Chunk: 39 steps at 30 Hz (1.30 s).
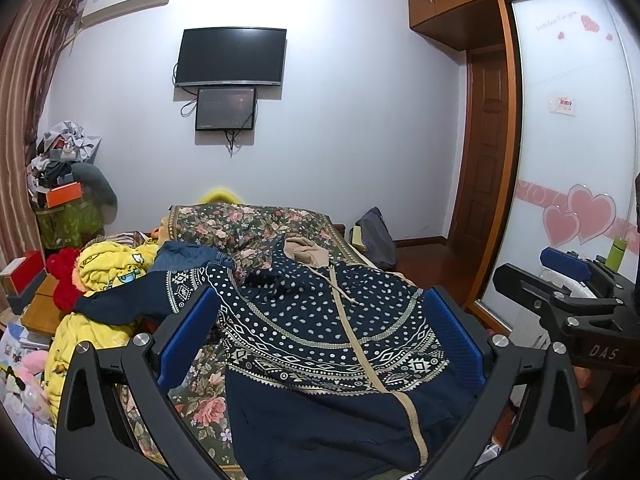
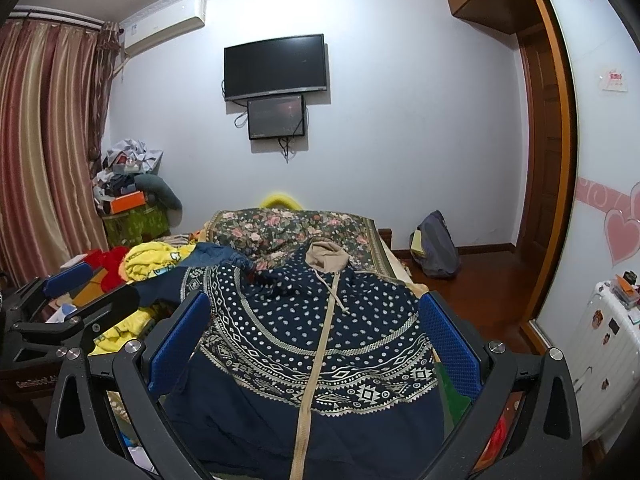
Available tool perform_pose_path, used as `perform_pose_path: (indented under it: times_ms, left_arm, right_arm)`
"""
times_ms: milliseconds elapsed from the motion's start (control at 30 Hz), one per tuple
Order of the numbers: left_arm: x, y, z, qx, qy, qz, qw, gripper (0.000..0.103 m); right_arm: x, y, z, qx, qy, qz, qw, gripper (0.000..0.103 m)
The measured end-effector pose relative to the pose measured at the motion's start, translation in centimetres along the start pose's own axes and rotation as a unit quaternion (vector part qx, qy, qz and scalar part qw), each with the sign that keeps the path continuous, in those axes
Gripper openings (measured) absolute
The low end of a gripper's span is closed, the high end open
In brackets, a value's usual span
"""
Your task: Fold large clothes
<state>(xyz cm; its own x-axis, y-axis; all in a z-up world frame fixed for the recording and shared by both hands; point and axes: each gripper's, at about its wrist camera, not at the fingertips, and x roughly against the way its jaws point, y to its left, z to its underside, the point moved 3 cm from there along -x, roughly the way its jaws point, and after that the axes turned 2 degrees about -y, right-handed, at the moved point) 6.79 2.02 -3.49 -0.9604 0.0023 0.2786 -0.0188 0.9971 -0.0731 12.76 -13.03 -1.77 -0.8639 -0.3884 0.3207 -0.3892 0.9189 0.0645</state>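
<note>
- A navy hoodie (image 2: 316, 344) with white dots and patterned bands lies spread front-up on the bed (image 2: 280, 224), its beige zipper (image 2: 316, 364) running down the middle and its beige-lined hood (image 2: 326, 256) toward the far end.
- Left gripper (image 1: 320, 336) – blue-padded fingers (image 1: 184, 336) wide apart, one on each side of the hoodie's chest, holding nothing.
- Right gripper (image 2: 314, 340) – fingers (image 2: 448, 344) likewise spread apart over the garment, nothing between them.
- Each gripper shows at the edge of the other's view, side by side at the near end of the bed.
- One sleeve (image 1: 132, 300) trails off to the left onto a heap of yellow clothing (image 1: 116, 264), beside a piece of blue denim (image 1: 192, 254).
- The floral bedspread (image 1: 240, 224) covers the far part of the bed.
- On the far wall hang a dark television (image 2: 276, 66) and a smaller screen (image 2: 276, 118) just under it.
</note>
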Motion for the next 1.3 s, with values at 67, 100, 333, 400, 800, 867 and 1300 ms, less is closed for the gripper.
perform_pose_path:
  times_ms: [67,100,333,400,800,867,1300]
  left_arm:
    - [-0.9,0.6,0.0,0.0,0.003,-0.006,1.0,0.103]
    - [-1.3,0.8,0.0,0.0,0.003,-0.01,0.9999,0.103]
    - [-6.2,4.7,0.0,0.004,0.023,-0.043,0.9988,0.103]
    - [-7.8,6.3,0.4,0.012,0.032,-0.051,0.9981,0.103]
    - [-17.1,21.2,4.5,0.113,0.12,-0.124,0.9785,0.103]
    - [-18.3,24.2,5.6,0.144,0.13,-0.125,0.9731,0.103]
    - [-25.1,38.5,14.6,0.374,0.231,-0.094,0.8931,0.092]
  right_arm:
    - [-0.9,-0.1,0.2,0.0,0.008,0.0,1.0,0.103]
    - [-1.3,-0.1,0.3,0.001,0.011,0.001,1.0,0.103]
    - [-6.4,-0.7,0.8,0.0,0.044,0.005,0.999,0.103]
    - [-8.4,-0.9,1.1,-0.003,0.055,0.002,0.999,0.103]
    - [-19.8,-2.3,2.7,0.009,0.141,-0.005,0.99,0.103]
    - [-21.6,-2.5,3.2,0.014,0.162,-0.004,0.987,0.103]
    - [-29.1,-3.3,7.9,0.0,0.277,-0.034,0.96,0.103]
